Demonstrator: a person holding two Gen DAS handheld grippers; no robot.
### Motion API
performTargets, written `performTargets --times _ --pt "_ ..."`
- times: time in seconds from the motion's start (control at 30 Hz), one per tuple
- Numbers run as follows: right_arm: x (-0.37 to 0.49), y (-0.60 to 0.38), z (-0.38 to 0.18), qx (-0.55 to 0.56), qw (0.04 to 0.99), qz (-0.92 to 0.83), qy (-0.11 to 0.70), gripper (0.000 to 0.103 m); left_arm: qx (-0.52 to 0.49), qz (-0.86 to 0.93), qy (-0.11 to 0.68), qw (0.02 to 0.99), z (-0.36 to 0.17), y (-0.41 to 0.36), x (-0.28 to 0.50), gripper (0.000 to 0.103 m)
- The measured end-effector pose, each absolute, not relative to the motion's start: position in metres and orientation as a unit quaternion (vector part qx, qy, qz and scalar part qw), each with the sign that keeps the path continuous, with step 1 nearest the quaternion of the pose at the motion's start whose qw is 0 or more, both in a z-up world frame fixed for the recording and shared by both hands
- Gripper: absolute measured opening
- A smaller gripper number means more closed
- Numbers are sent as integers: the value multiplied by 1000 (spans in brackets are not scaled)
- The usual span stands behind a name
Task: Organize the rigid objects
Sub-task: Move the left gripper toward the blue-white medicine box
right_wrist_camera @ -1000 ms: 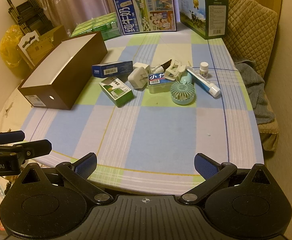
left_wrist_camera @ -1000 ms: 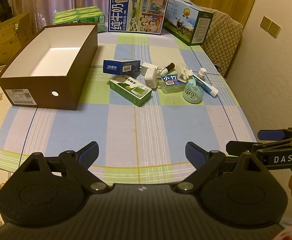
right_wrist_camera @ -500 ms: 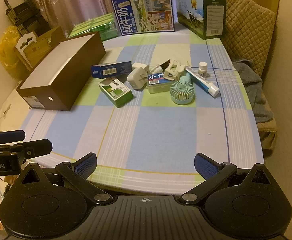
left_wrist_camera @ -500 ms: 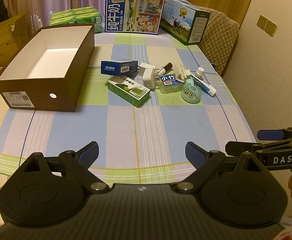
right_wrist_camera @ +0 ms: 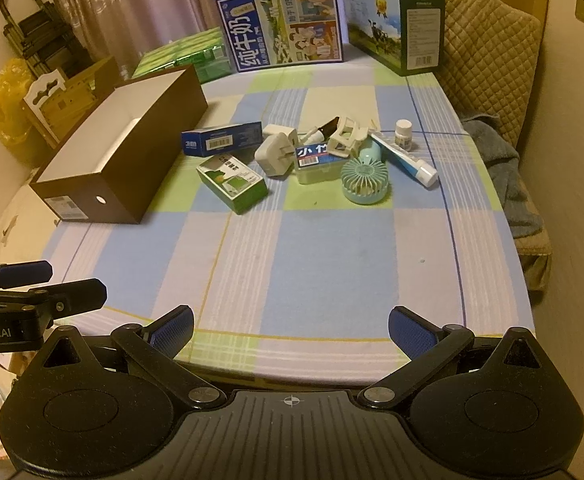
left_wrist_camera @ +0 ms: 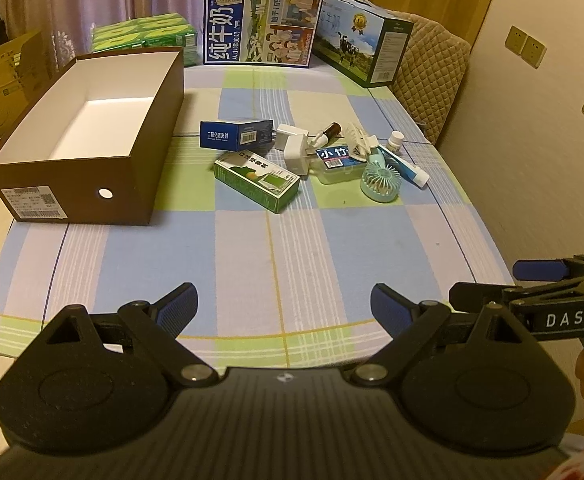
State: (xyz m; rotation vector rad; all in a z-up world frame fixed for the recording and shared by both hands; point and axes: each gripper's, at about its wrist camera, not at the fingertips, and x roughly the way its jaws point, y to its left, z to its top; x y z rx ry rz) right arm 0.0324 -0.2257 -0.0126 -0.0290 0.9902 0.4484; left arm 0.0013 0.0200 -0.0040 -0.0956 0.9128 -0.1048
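A cluster of small items lies mid-table: a green box (left_wrist_camera: 257, 180), a blue box (left_wrist_camera: 236, 134), a white plug adapter (left_wrist_camera: 295, 148), a clear case with a blue label (left_wrist_camera: 334, 162), a mint hand fan (left_wrist_camera: 381, 179), a toothpaste tube (left_wrist_camera: 402, 164), a white hair clip (right_wrist_camera: 346, 140) and a small white bottle (right_wrist_camera: 404, 134). An open brown shoebox (left_wrist_camera: 92, 136) stands to their left, empty. My left gripper (left_wrist_camera: 284, 306) and right gripper (right_wrist_camera: 291, 328) are both open and empty above the table's near edge, far from the items.
Milk cartons (left_wrist_camera: 260, 26) and a green pack (left_wrist_camera: 144, 38) stand along the far table edge. A padded chair (right_wrist_camera: 492, 52) with a grey cloth (right_wrist_camera: 496, 152) stands at the right. A wall is close on the right.
Both grippers have moved slightly forward toward the table. Both stay open. The items have not moved.
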Motion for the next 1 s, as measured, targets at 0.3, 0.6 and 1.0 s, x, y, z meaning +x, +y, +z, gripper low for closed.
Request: performTargets --times 0.3,0.6,1.0 --pt "26 -215 -15 -13 855 213 473 101 -46 -52 441 895 -5 26 -2 92" --pt "30 -214 -18 -6 860 210 465 101 -48 -51 453 889 -14 43 -3 92" --pt "72 -230 -27 4 868 197 456 101 -58 -46 462 884 -25 39 29 92"
